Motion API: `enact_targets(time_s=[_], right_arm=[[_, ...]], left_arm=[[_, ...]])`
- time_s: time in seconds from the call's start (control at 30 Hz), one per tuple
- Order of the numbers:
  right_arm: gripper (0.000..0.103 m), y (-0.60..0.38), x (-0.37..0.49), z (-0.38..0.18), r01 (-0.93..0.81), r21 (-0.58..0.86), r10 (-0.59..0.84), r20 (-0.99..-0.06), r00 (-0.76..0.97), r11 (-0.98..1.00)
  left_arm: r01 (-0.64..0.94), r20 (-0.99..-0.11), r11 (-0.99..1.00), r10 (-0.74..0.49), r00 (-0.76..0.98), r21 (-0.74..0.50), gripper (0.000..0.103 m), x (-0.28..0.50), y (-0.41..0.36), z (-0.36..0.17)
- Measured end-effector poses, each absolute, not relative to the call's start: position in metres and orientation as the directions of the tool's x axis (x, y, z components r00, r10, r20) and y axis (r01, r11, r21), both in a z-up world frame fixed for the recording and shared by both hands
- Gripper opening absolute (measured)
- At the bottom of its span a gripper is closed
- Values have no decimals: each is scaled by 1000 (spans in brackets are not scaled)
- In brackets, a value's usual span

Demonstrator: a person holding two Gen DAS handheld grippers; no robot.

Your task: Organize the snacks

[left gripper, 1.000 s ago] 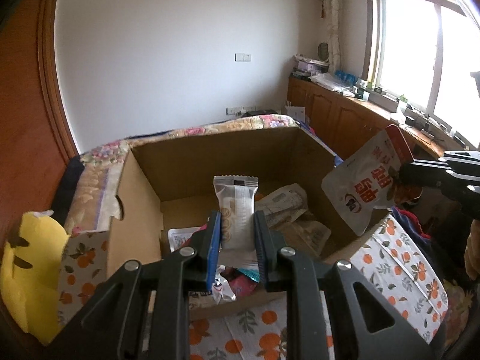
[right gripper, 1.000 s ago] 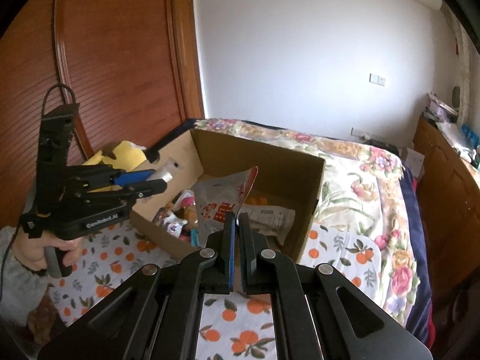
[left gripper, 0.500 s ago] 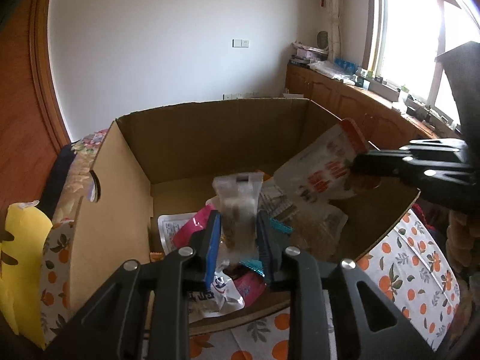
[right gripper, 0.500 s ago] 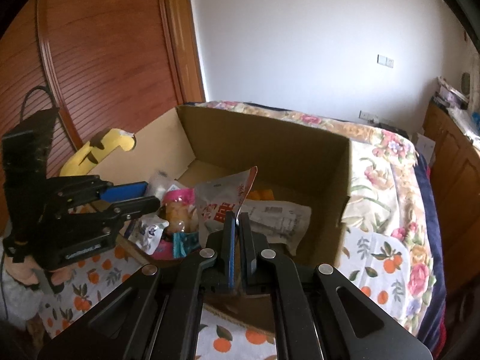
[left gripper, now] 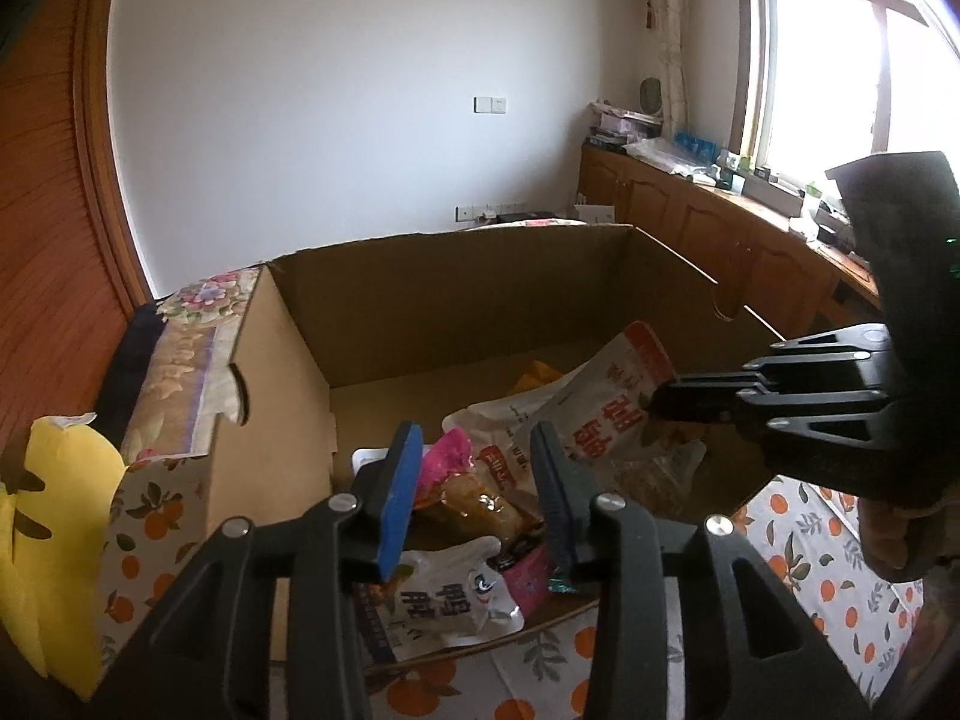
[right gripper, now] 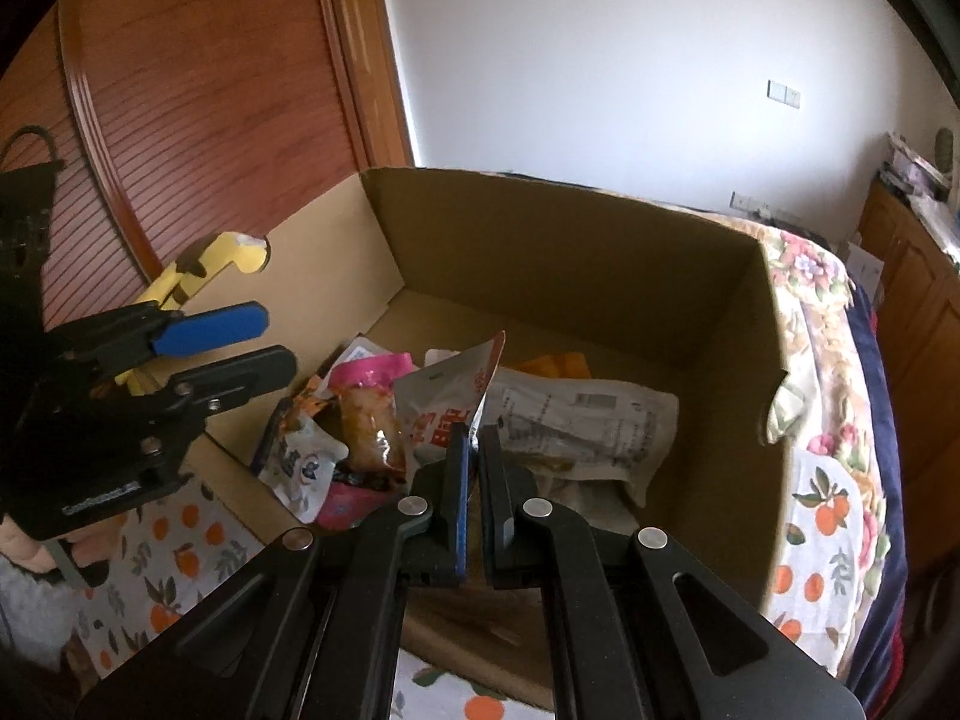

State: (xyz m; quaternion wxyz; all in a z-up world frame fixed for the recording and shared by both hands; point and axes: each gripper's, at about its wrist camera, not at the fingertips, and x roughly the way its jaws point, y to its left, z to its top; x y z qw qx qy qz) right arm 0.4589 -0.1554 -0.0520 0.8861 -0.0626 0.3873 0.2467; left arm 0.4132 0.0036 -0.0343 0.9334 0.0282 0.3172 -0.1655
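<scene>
Over the near edge of a cardboard box (left gripper: 456, 306), the left gripper (left gripper: 474, 480) is spreading its jaws, nothing pressed between them; a clear packet of brown snack (left gripper: 474, 501) lies on the heap just beyond the pads. The right gripper (right gripper: 474, 450) is clenched on the lower edge of a white pouch with red lettering (right gripper: 447, 396), whose long axis rises toward the box's back wall, red-trimmed top uppermost. Behind it a long white packet (right gripper: 576, 414) lies flat, lengthwise across the box.

My two wrist views look down, close, into one cardboard box (left gripper: 468, 300) (right gripper: 540, 252) from opposite sides.
</scene>
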Motion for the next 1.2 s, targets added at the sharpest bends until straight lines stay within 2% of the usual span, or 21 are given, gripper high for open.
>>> enact_targets(time_s=[0.3,0.47,1.0,1.2], right_arm=[[2,-144,470,-61,-462,29,316,-767,558,886],[2,-147,464,-58,-454,25,309,-764,566,891],[3,-171,380,11,-440,33,349,-662,663,898],[3,-183,333,37,-432,23,353,-617,704,902]], left_arm=[[320,-596,947,-279,753,-38,38,401,13,-33],[310,-594,949,-283,753,-58,38,395,19,-31],[294,-531,956,-239,813,20,39,315,14,36],[285,-506,958,-231,831,31,42,279,10,55]])
